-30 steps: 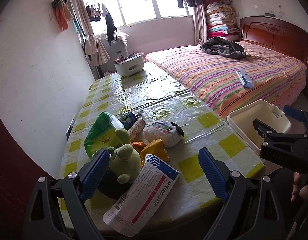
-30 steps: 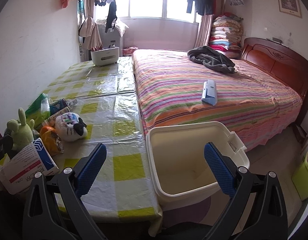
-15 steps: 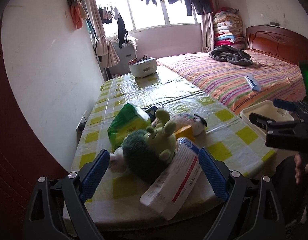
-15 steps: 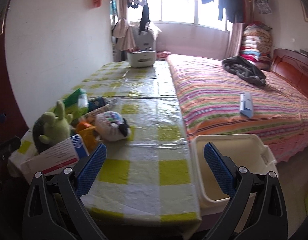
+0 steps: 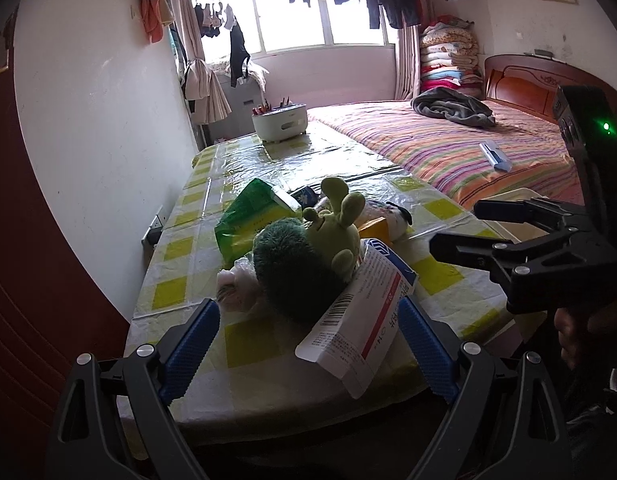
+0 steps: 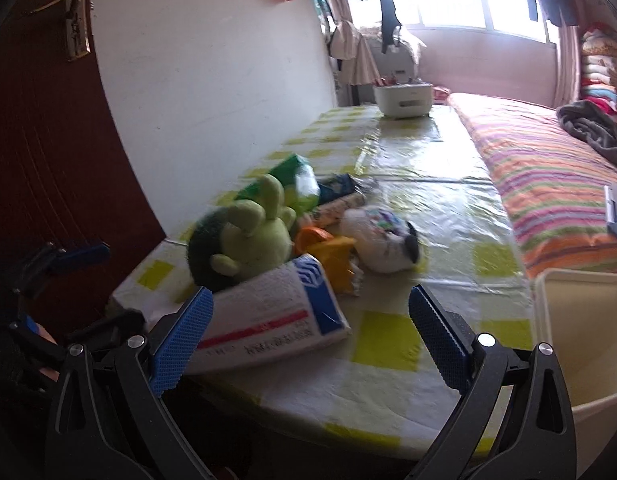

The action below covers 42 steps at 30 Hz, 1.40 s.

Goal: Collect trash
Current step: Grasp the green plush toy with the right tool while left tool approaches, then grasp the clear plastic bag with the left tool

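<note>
A pile lies at the near end of the checked table (image 5: 244,344): a white medicine box (image 5: 360,316) (image 6: 268,316), a green plush toy (image 5: 308,256) (image 6: 244,240), a green packet (image 5: 248,216) (image 6: 292,180), an orange wrapper (image 6: 332,256), a white plush (image 6: 380,240) and crumpled tissue (image 5: 236,284). My left gripper (image 5: 308,344) is open and empty just short of the box. My right gripper (image 6: 308,328) is open and empty over the table's near edge by the box; it also shows in the left wrist view (image 5: 460,232).
A cream bin (image 6: 588,336) stands at the table's right, beside the striped bed (image 5: 468,152). A white organiser (image 5: 279,122) sits at the table's far end. A wall (image 5: 108,120) runs along the left and a red door (image 6: 48,140) is near left.
Both grippers have swung left toward the pile. The right one turned away from the bin to face the box and toys. Both stayed open.
</note>
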Each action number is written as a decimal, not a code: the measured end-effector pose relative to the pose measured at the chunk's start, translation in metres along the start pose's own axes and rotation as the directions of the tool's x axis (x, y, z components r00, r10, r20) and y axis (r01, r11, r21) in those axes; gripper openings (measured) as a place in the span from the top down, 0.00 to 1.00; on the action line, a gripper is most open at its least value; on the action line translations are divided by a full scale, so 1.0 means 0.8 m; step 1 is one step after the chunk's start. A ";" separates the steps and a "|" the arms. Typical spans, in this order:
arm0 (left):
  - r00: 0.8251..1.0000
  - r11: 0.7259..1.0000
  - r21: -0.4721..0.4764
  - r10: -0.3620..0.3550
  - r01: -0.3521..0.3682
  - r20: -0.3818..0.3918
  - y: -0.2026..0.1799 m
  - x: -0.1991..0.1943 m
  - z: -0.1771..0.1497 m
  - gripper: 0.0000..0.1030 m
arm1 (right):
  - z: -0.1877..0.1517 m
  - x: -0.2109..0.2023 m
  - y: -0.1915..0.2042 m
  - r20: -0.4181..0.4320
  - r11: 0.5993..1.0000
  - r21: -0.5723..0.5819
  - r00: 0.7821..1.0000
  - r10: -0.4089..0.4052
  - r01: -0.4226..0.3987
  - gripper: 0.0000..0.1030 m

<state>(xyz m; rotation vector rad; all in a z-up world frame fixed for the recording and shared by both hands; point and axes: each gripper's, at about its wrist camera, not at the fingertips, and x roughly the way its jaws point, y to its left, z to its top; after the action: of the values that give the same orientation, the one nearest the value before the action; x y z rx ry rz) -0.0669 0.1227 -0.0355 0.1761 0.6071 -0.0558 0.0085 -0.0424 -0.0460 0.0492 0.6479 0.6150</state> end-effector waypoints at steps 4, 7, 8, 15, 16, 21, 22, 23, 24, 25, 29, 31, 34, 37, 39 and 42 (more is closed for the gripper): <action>1.000 0.999 -0.036 0.004 -0.004 0.000 0.009 0.000 0.000 0.15 | 0.021 0.012 0.017 0.033 0.998 -0.044 0.999 0.035 -0.034 0.06; 1.000 0.999 -0.050 0.007 -0.007 0.000 0.014 -0.002 -0.001 0.15 | 0.037 0.031 0.028 0.034 0.995 -0.049 0.995 0.089 -0.087 0.06; 1.000 0.999 -0.052 0.011 -0.011 0.000 0.016 -0.002 -0.002 0.15 | 0.040 0.039 0.032 0.031 0.994 -0.054 0.994 0.101 -0.099 0.06; 1.000 0.998 -0.063 0.010 -0.011 -0.022 0.020 0.001 -0.009 0.15 | 0.048 0.100 0.051 -0.059 0.987 -0.089 0.990 0.130 -0.135 0.06; 1.000 0.998 -0.067 0.005 -0.007 -0.026 0.020 0.001 -0.010 0.15 | 0.047 0.108 0.053 -0.076 0.985 -0.093 0.988 0.136 -0.143 0.06; 0.999 0.997 -0.073 -0.003 0.000 -0.040 0.018 0.005 -0.012 0.15 | 0.040 0.140 0.063 -0.129 0.982 -0.129 0.984 0.123 -0.140 0.08; 0.999 0.997 -0.073 -0.002 -0.001 -0.041 0.018 0.006 -0.012 0.15 | 0.040 0.142 0.064 -0.126 0.980 -0.130 0.983 0.132 -0.149 0.17; 0.999 0.997 -0.074 -0.001 -0.002 -0.045 0.017 0.007 -0.012 0.15 | 0.041 0.144 0.065 -0.132 0.978 -0.133 0.981 0.143 -0.160 0.20; 0.999 0.997 -0.075 -0.001 -0.003 -0.049 0.017 0.009 -0.013 0.15 | 0.043 0.146 0.066 -0.138 0.977 -0.137 0.979 0.147 -0.166 0.22; 0.999 0.997 -0.076 0.000 -0.004 -0.051 0.017 0.010 -0.013 0.15 | 0.045 0.147 0.067 -0.135 0.977 -0.140 0.980 0.145 -0.164 0.26; 0.998 0.996 -0.084 0.001 -0.007 -0.069 0.014 0.015 -0.014 0.15 | 0.053 0.143 0.061 -0.104 0.974 -0.137 0.981 0.165 -0.179 0.32; 0.997 0.996 -0.088 -0.005 -0.002 -0.078 0.013 0.019 -0.015 0.15 | 0.058 0.137 0.052 -0.076 0.973 -0.119 0.979 0.187 -0.195 0.33; 0.995 0.995 -0.101 -0.025 0.015 -0.092 0.012 0.025 -0.014 0.15 | 0.070 0.121 0.039 -0.019 0.973 -0.105 0.979 0.204 -0.205 0.33; 0.995 0.993 -0.112 -0.037 0.026 -0.096 0.012 0.030 -0.011 0.15 | 0.087 0.104 0.020 0.030 0.973 -0.078 0.975 0.220 -0.217 0.33; 0.996 0.992 -0.126 -0.042 0.031 -0.084 0.016 0.033 -0.005 0.15 | 0.095 0.096 0.009 0.054 0.974 -0.071 0.974 0.219 -0.215 0.33; 0.997 0.988 -0.152 -0.018 0.008 -0.068 0.029 0.041 0.007 0.15 | 0.106 0.084 -0.010 0.089 0.977 -0.073 0.975 0.205 -0.199 0.33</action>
<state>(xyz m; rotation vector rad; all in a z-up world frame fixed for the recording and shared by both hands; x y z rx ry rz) -0.0345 0.1449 -0.0466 0.0266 0.6793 -0.0162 0.1038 -0.0003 -0.0167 0.0854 0.5330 0.8245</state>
